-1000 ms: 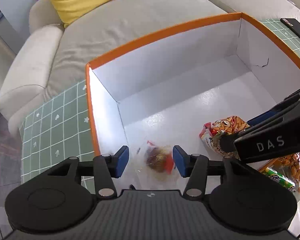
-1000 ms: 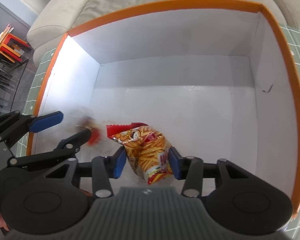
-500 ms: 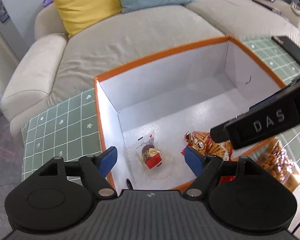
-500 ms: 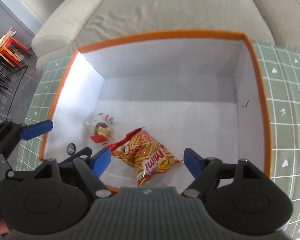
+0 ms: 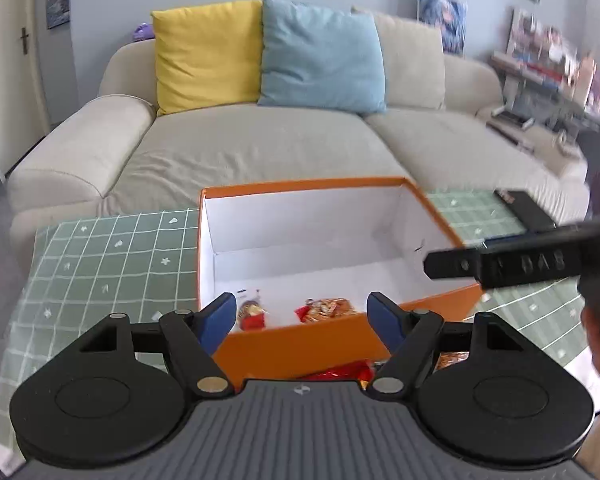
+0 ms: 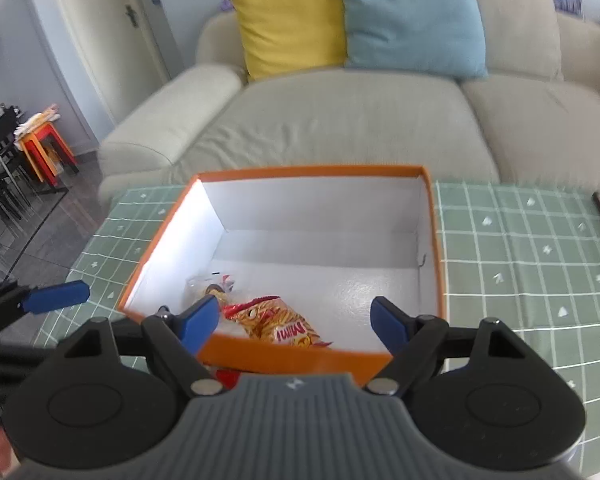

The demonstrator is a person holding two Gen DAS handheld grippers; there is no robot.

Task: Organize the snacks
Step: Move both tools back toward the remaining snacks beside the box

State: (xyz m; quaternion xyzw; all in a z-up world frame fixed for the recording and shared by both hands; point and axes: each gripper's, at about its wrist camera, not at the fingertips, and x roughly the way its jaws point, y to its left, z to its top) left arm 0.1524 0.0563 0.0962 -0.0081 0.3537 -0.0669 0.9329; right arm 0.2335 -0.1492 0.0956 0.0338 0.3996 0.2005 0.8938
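An orange box with a white inside stands on the green checked tablecloth; it also shows in the right wrist view. Inside, near the front wall, lie a small clear-wrapped snack and an orange bag of stick snacks. My left gripper is open and empty, held above and in front of the box. My right gripper is open and empty too, above the box's front edge. More snack packets lie in front of the box, mostly hidden.
A beige sofa with a yellow cushion and a blue cushion stands behind the table. A black flat object lies at the table's right edge. The right gripper's arm crosses the left view.
Both grippers let go of their snacks inside the box, opened wide, and pulled back and up out of the box. The two snacks stay on the box floor.
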